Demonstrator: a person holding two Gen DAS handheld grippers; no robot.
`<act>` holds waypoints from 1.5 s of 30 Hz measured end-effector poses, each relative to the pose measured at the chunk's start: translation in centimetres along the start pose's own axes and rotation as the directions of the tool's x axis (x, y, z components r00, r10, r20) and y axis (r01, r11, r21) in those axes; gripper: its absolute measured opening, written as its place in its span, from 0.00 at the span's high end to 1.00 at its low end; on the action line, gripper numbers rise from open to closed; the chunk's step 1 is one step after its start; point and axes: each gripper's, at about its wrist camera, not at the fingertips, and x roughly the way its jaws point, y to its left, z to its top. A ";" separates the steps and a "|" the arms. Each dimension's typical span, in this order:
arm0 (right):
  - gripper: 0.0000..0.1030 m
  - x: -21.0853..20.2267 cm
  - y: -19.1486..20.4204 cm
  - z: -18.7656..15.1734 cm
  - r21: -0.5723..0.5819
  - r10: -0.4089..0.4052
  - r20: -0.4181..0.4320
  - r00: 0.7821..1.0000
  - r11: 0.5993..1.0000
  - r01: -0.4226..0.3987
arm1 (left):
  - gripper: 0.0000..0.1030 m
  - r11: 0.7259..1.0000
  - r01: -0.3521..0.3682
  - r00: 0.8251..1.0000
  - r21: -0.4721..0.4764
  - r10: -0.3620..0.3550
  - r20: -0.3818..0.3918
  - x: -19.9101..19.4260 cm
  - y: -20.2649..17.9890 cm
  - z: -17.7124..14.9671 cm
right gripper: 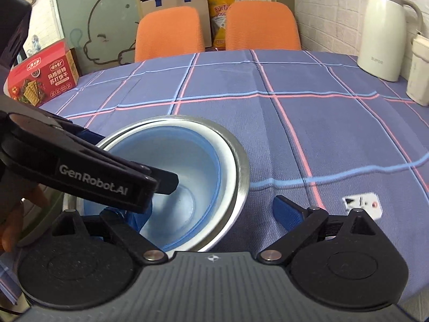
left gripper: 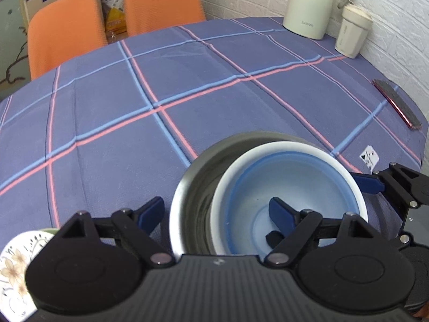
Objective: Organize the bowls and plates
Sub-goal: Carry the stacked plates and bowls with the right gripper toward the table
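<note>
In the left wrist view, the left tool [left gripper: 215, 213] is standing wide open above the near edge of the table [left gripper: 112, 123], which is wearing a blue checked cloth. Its left finger is hanging outside the steel bowl [left gripper: 197, 187], while its right finger is reaching down inside the blue bowl [left gripper: 292, 185]; neither is pressing on a wall. The blue bowl, white at the rim, is sitting nested in the steel bowl, leaning toward its right side. A flowered plate [left gripper: 13, 265] is peeking in at the near left corner. The right tool [left gripper: 375, 185] is showing at the right, one blue pad just outside the blue bowl's rim. A white jug [left gripper: 308, 5] and a white cup [left gripper: 351, 32] are standing at the far right edge by the wall, and a dark phone with a red edge [left gripper: 396, 102] is lying at the right edge.

In the right wrist view, the right tool [right gripper: 206, 214] is spreading wide, its left finger dipping into the blue bowl [right gripper: 174, 166] and its right finger hanging over the cloth outside the steel bowl [right gripper: 240, 171]. The left tool [right gripper: 161, 182] is crossing in from the left. A red cracker box [right gripper: 40, 75] is standing past the table's far left edge, and two orange chairs [right gripper: 169, 32] are waiting behind the far edge.
</note>
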 end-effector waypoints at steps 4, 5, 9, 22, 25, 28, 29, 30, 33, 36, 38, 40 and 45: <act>0.17 -0.6 -0.1 -0.7 0.050 -0.002 0.035 0.999 0.999 0.000 | 0.18 0.999 0.035 0.998 0.016 -0.034 -0.051 0.3 -0.1 0.0; 0.17 -0.6 0.0 -0.8 0.054 -0.002 0.042 0.999 0.999 0.000 | 0.18 0.999 0.050 0.997 0.005 -0.049 -0.063 0.4 0.0 0.1; 0.18 0.0 0.9 -0.4 0.033 0.035 0.038 0.999 0.999 -0.036 | 0.11 0.997 0.081 0.995 0.011 -0.080 -0.064 0.9 -0.5 0.3; 0.19 -0.9 -1.6 0.1 0.037 0.099 -0.017 0.995 0.994 -0.098 | 0.13 0.996 0.081 0.994 0.046 -0.078 -0.071 0.9 -0.8 0.1; 0.22 -0.8 -0.9 0.0 -0.012 0.105 -0.025 0.994 0.994 -0.105 | 0.14 0.996 0.074 0.995 0.045 -0.071 -0.066 0.9 -0.9 0.0; 0.27 -0.8 -0.4 -0.1 -0.033 0.156 -0.005 0.988 0.987 -0.156 | 0.24 0.994 0.097 0.994 0.044 -0.095 -0.045 0.5 -0.9 -0.2; 0.28 -0.7 -0.3 -0.1 -0.024 0.182 -0.003 0.983 0.983 -0.182 | 0.29 0.994 0.104 0.994 0.039 -0.102 -0.040 0.4 -0.9 -0.2; 0.28 -0.6 -0.1 0.0 -0.016 0.203 -0.004 0.979 0.979 -0.203 | 0.32 0.994 0.100 0.994 0.032 -0.099 -0.039 0.4 -0.9 -0.2; 0.27 -0.4 0.4 0.5 -0.006 0.172 0.005 0.985 0.985 -0.172 | 0.34 0.995 0.095 0.994 -0.018 -0.096 -0.046 0.6 -0.4 0.4; 0.25 -0.1 0.2 1.4 0.038 0.171 -0.004 0.985 0.985 -0.171 | 0.41 0.993 0.105 0.992 -0.058 -0.109 -0.065 0.9 0.0 1.5; 0.25 -0.3 0.1 2.3 0.038 0.156 0.010 0.988 0.987 -0.156 | 0.41 0.993 0.106 0.993 -0.050 -0.109 -0.048 0.7 -0.1 2.3; 0.24 -0.8 0.0 3.1 0.029 0.145 0.032 0.989 0.989 -0.146 | 0.41 0.993 0.110 0.994 -0.040 -0.111 -0.023 0.2 -0.3 3.1; 0.24 -2.0 -0.1 5.3 0.013 0.117 0.087 0.989 0.993 -0.119 | 0.41 0.991 0.126 0.992 -0.032 -0.125 0.032 -1.3 -0.5 5.3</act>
